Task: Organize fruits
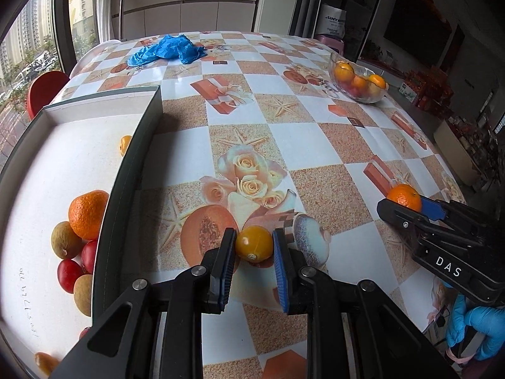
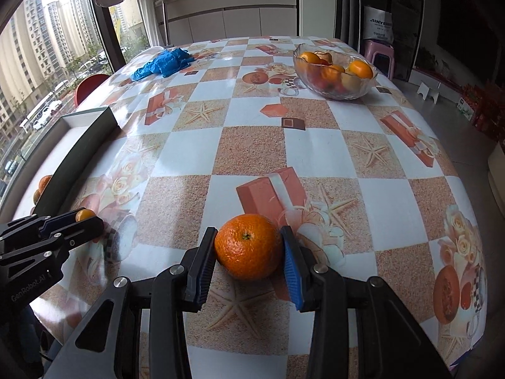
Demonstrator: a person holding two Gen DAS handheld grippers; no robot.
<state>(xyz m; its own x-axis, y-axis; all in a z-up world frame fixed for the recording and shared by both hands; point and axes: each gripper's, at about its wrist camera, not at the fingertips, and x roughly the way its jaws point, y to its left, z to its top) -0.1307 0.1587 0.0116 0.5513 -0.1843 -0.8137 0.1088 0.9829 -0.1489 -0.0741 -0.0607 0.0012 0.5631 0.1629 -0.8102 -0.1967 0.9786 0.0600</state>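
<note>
Left gripper (image 1: 254, 243) reaches low over the table (image 1: 300, 135), and its two fingers sit against the sides of a small yellow fruit (image 1: 254, 243), which rests on the patterned cloth near the table's front edge. The black pad touches the fruit on one side and the blue pad (image 1: 279, 263) on the other, so the jaws are closed onto it. Just to the left of this fruit stands a shallow dark-walled box (image 1: 132, 170) with a white floor, set along the table's left edge. Inside it, towards the front, lie a large orange (image 1: 88, 214), two brownish round fruits (image 1: 64, 240) and some red ones (image 1: 69, 274), touching one another in a cluster; a further small orange fruit (image 1: 125, 145) shows farther back against the box's right wall.

Right gripper (image 2: 249, 246) is also down at the front of the table, to the right of the left one, and its fingers are closed on a larger orange (image 2: 249, 246) that sits on the cloth. In the right wrist view the black pad presses its left side and the blue pad its right side; the orange's stem end faces up and towards the camera. In the left wrist view a blue-gloved hand (image 1: 476, 328) holds the right tool.

Near the far right corner of the table stands a clear glass bowl (image 2: 336, 93) holding several more oranges and other fruit. At the far edge, towards the left corner, lies a crumpled blue glove (image 2: 164, 63), well apart from everything else.
</note>
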